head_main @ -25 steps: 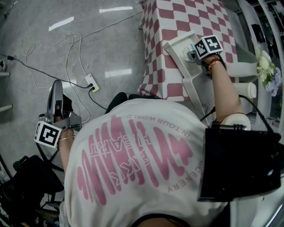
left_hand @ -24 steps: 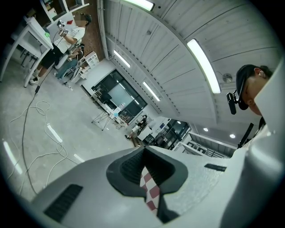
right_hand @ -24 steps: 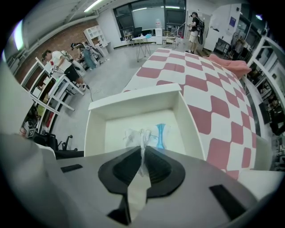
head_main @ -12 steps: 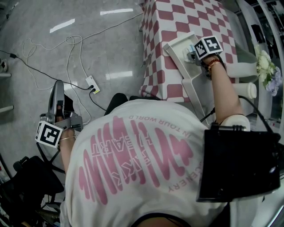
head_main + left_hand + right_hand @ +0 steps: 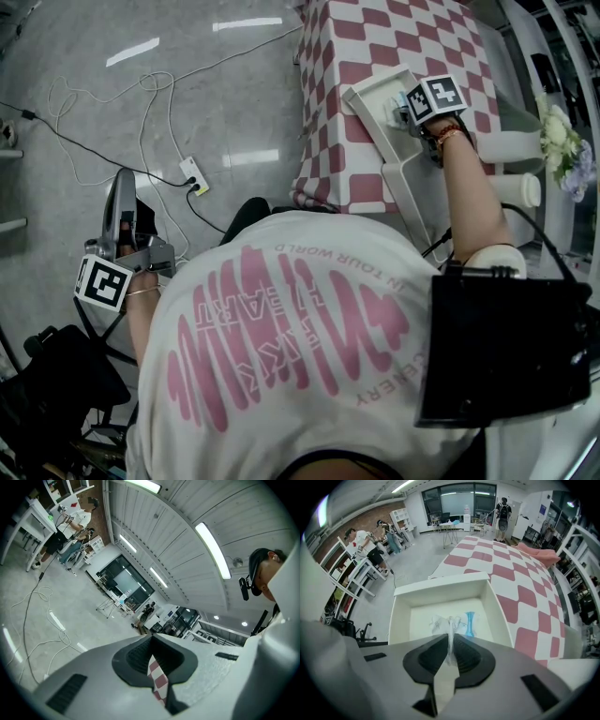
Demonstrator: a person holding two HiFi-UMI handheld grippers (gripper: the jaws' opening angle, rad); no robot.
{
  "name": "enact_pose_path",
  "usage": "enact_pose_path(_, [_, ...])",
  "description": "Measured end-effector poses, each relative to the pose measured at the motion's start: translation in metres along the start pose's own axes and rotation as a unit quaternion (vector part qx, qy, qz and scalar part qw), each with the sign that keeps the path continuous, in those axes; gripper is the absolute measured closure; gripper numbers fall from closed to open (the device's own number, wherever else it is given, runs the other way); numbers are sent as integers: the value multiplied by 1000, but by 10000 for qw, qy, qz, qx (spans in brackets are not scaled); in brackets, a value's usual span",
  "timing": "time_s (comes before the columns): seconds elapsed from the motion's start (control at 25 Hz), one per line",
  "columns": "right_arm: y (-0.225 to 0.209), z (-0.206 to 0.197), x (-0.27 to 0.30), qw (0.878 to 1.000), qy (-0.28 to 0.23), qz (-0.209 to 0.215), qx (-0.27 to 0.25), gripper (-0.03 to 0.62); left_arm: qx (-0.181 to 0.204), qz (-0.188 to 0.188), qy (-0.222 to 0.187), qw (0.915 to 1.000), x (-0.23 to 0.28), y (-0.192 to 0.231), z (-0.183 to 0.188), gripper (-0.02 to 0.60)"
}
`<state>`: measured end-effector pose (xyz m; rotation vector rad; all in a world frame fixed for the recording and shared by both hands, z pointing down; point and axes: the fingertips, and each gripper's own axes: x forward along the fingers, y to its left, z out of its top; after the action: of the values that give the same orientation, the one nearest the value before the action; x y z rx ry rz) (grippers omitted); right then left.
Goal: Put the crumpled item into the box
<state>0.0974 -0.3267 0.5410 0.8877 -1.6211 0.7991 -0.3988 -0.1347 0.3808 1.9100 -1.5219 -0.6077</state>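
The crumpled item (image 5: 451, 622) is a clear plastic wrapper with a blue band. It hangs just past the tips of my right gripper (image 5: 450, 645), which is shut on a thin strip of it. The wrapper is over the inside of the white box (image 5: 440, 587). In the head view my right gripper (image 5: 400, 111) reaches over the white box (image 5: 368, 90) at the edge of the checked table (image 5: 375, 37). Down by the person's left side, away from the table, my left gripper (image 5: 122, 190) is shut and holds nothing. A sliver of checked pattern shows through the slit of my left gripper (image 5: 153, 643).
White cables and a power strip (image 5: 194, 175) lie on the floor left of the table. White flowers (image 5: 562, 131) stand at the right edge. A black bag (image 5: 56, 384) sits at lower left. A pink cloth (image 5: 539, 552) lies at the table's far end.
My right gripper has shifted slightly up and to the left over the box in the head view. The left gripper has barely moved.
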Motion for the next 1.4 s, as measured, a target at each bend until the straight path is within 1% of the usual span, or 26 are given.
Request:
enact_pose_path(0.24, [1, 0, -3, 9997, -104, -119, -160, 556, 49, 12, -26, 10000, -9, -10, -4, 574])
enact_pose_path(0.48, [4, -1, -7, 9994, -113, -60, -314, 551, 38, 119, -123, 9998, -20, -21, -9, 574])
enact_pose_path(0.68, [10, -1, -14, 9986, -298, 105, -415, 537, 53, 172, -246, 9995, -35, -34, -19, 574])
enact_pose_path(0.8, [11, -4, -20, 9977, -355, 105, -563, 528, 82, 228, -333, 9992, -45, -43, -26, 574])
enact_pose_path(0.88, [11, -5, -25, 9969, -410, 98, -661, 528, 113, 193, -390, 9990, -50, -51, -31, 574])
enact_pose_path(1.0, [9, -8, -32, 9961, -530, 126, -695, 528, 132, 193, -490, 9985, -59, -62, -38, 574])
enact_pose_path(1.16, [6, -9, -39, 9941, -808, 147, -708, 535, 107, 206, -571, 9981, -67, -76, -52, 574])
enact_pose_path(1.24, [6, -7, -44, 9917, -1044, 217, -714, 557, 143, 181, -568, 9981, -69, -85, -59, 574])
enact_pose_path(1.4, [13, -3, -56, 9841, -1554, 422, -755, 575, 159, 177, -572, 9981, -72, -99, -70, 574])
